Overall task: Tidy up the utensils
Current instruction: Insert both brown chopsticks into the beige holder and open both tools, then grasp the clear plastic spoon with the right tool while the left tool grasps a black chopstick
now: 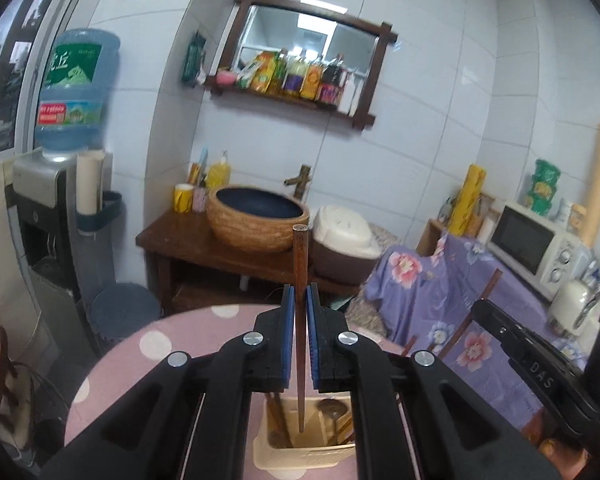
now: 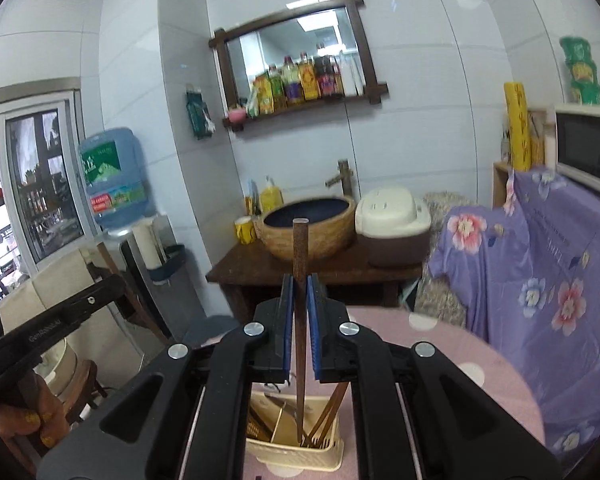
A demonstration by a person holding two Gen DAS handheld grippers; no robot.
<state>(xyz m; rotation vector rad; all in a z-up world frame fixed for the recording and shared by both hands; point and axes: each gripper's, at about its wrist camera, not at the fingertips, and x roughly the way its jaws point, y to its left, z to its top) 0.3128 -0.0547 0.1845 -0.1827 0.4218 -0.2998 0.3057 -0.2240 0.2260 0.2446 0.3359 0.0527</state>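
My left gripper (image 1: 299, 295) is shut on a dark wooden chopstick (image 1: 300, 264) that stands upright, its tip hanging just over a cream utensil holder (image 1: 304, 454) on the pink dotted table (image 1: 172, 344). The holder has wooden spoons (image 1: 332, 410) in it. My right gripper (image 2: 299, 285) is shut on another dark chopstick (image 2: 300, 256), upright, with its lower end down inside the cream holder (image 2: 296, 456), among several chopsticks (image 2: 328, 416) and a metal utensil.
Behind the table stand a wooden washstand with a woven basin (image 1: 256, 216), a rice cooker (image 1: 344, 236), a water dispenser (image 1: 76, 92), a microwave (image 1: 536, 244) and a purple floral cloth (image 2: 540, 272). The right gripper's body (image 1: 540, 364) is close at the right in the left wrist view.
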